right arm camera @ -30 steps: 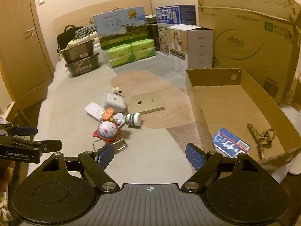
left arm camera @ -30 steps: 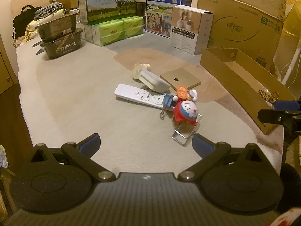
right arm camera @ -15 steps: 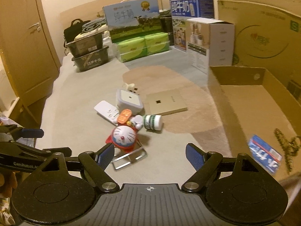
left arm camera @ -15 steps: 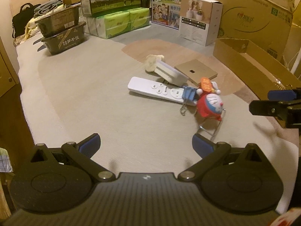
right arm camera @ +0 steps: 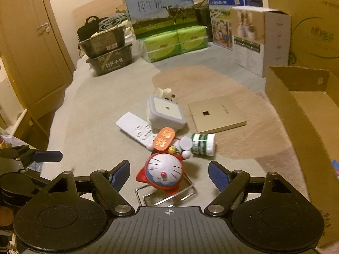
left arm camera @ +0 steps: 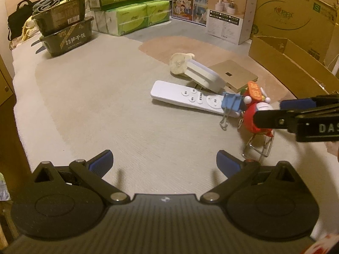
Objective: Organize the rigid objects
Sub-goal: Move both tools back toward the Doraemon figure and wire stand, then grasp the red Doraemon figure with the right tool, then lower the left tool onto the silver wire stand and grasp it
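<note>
The right hand-held gripper (right arm camera: 168, 174) is held low over a pale carpeted floor (right arm camera: 95, 110), pointing downward. Its jaws stand wide and are closing, and a red and white round-headed cat figurine on a wire stand (right arm camera: 164, 172) sits between the blue pads (right arm camera: 218, 175); no pad is seen pressing on it, so nothing is gripped. Just beyond the figurine, an orange oval tag (right arm camera: 164, 139) is seen on its top. Ahead and to the right of the fingertips a small white bottle with a green label (right arm camera: 202, 144) lies on its side. Ahead and slightly left, a long white remote control (right arm camera: 134, 128) is laid flat, and a white square plastic box with a grey lid (right arm camera: 165, 111) rests partly on it. Farther ahead to the right a flat gold square box (right arm camera: 216, 114) lies on the brown patch of the floor. At the far right an open brown cardboard box (right arm camera: 296, 114) is seen, well apart from the cluster.

The left hand-held gripper (left arm camera: 164, 162) is held with its jaws wide apart and nothing between them; only bare floor lies under its fingertips. Ahead and to its right the same cluster is seen, with a blue binder clip (left arm camera: 232, 103) touching the near end of the remote control. The right hand-held gripper's dark fingers enter from the right edge and cover part of the figurine.
</note>
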`<state>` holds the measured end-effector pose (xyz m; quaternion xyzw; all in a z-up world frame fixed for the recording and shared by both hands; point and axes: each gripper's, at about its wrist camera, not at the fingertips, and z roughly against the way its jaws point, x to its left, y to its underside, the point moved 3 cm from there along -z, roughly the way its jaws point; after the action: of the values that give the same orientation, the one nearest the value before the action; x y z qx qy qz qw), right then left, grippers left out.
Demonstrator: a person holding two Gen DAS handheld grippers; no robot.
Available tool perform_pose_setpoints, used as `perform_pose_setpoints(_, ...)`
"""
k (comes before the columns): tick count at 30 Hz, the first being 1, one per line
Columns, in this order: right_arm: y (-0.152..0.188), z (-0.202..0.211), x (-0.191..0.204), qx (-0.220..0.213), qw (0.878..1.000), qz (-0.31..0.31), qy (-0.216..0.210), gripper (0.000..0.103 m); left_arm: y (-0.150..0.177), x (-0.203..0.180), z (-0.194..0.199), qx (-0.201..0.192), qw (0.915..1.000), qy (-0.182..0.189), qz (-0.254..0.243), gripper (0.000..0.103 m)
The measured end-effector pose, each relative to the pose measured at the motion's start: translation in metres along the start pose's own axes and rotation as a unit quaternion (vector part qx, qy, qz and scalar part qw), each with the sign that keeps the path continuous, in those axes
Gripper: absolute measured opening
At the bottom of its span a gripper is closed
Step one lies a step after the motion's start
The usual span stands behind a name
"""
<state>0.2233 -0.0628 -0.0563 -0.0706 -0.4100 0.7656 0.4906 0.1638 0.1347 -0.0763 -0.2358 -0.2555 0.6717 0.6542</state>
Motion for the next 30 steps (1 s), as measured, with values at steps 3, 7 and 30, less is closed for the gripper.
perform_pose_setpoints(3, -0.001, -0.009, 0.001, 0.004, 1.000, -0.008, -0.004, 0.070, 0.000, 0.003, -0.004, 0.001, 1.0000, 0.004, 0.004, 0.103)
perform_pose_setpoints(7, -0.002, -0.018, 0.001, 0.005, 1.000, -0.013, -0.002, 0.063, 0.002, 0.003, -0.008, 0.001, 0.9999, 0.012, 0.006, 0.103)
perform_pose_setpoints(30, -0.019, 0.014, -0.010, -0.043, 0.999, -0.028, 0.012, 0.046, 0.003, -0.047, 0.003, -0.015, 0.9953, 0.095, -0.011, 0.102)
